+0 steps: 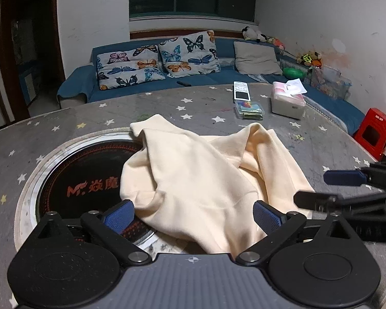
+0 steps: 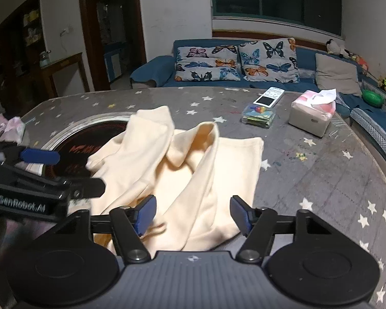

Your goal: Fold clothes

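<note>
Left wrist view looks forward and down along its own fingers, close over the cream garment (image 1: pixel 193 180), sofa (image 1: pixel 218 77) beyond. Right wrist view sits just beside it, facing the same way, a touch further right. Both share the garment, the star-patterned table (image 2: pixel 321 180) and tissue box (image 2: pixel 311 116).

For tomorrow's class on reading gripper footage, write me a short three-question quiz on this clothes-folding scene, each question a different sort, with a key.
1. True or false: the cream garment lies flat and neatly folded.
2. Which lies nearest the tissue box? A. red stool B. clear box of coloured items C. butterfly cushion
3. Fill in: part of the garment covers the round black ____ set into the table.

Key
1. False: it is crumpled, between the open jaws of the left gripper and right gripper.
2. B
3. Hob
</note>
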Available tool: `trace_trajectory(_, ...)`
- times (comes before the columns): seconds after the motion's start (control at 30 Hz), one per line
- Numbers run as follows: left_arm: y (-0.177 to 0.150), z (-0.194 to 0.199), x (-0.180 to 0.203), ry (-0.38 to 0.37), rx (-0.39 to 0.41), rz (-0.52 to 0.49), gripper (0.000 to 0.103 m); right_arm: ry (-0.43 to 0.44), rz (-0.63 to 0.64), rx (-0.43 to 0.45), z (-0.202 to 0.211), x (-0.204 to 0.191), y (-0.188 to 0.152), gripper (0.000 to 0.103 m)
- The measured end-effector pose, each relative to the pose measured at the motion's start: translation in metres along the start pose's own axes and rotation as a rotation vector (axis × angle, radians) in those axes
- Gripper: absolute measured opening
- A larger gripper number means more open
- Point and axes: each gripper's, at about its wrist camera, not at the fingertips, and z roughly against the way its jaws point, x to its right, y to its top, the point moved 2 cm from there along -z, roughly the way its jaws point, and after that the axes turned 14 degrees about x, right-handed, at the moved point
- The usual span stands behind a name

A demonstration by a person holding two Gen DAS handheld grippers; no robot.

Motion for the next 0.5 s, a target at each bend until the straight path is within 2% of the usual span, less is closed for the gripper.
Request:
trace_trajectory(0.23, 0.007, -0.017, 0.002, -0.008, -0.006, -0.012, 0.092, 0.002, -0.012, -0.005, -0.023, 0.015, 0.019, 0.055)
trace_trajectory(0.5, 0.006, -0.030, -0.010, 0.011, -0.026, 0.003, 0.092, 0.016, 0.007, -0.029, -0.072, 0.018, 0.034, 0.051)
